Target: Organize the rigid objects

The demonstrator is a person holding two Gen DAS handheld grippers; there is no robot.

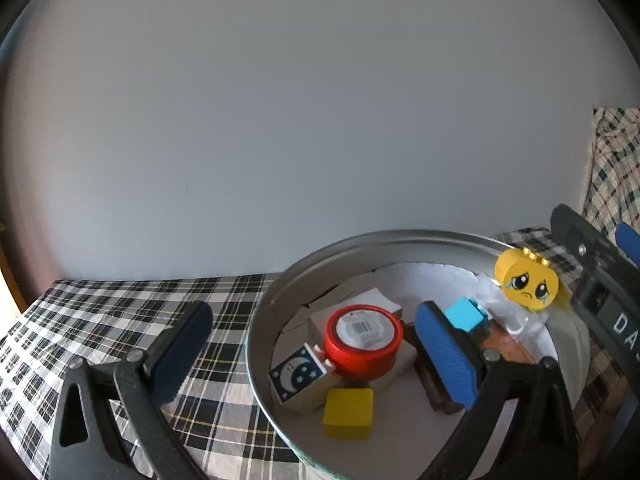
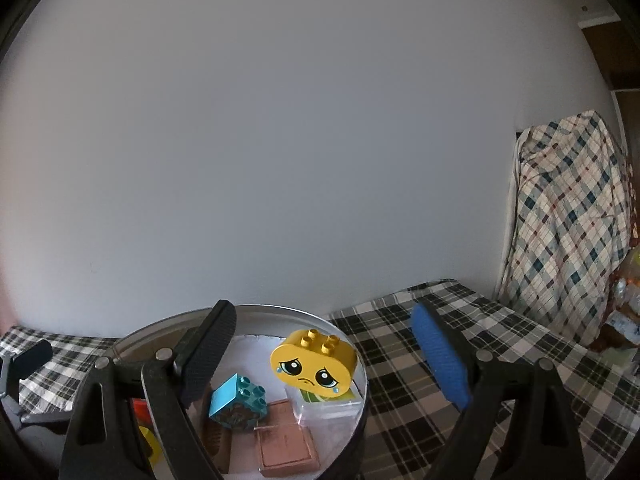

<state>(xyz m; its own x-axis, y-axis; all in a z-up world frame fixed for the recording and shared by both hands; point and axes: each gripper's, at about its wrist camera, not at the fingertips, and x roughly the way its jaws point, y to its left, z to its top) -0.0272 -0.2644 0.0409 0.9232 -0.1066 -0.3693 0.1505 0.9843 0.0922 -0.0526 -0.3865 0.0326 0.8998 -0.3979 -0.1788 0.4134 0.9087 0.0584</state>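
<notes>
A round metal tin point(image 1: 276, 288) point(image 2: 280, 312) stands on the plaid cloth and holds several objects. In the left wrist view I see a red round container point(image 1: 362, 340), a moon block point(image 1: 298, 376), a yellow cube point(image 1: 348, 412), a teal brick point(image 1: 466, 314) and a yellow sad-face brick point(image 1: 524, 286). In the right wrist view the sad-face brick point(image 2: 314, 364) rests on a clear box point(image 2: 332, 406), beside the teal brick point(image 2: 236, 400) and brown blocks point(image 2: 286, 446). My left gripper point(image 1: 312, 350) is open, straddling the tin's left rim. My right gripper point(image 2: 324, 356) is open and empty around the tin's right rim.
The plaid tablecloth point(image 1: 120, 320) point(image 2: 460, 340) covers the table up to a plain pale wall. A plaid cloth point(image 2: 568, 232) hangs over something at the right. The right gripper's body point(image 1: 600, 280) shows at the right edge of the left wrist view.
</notes>
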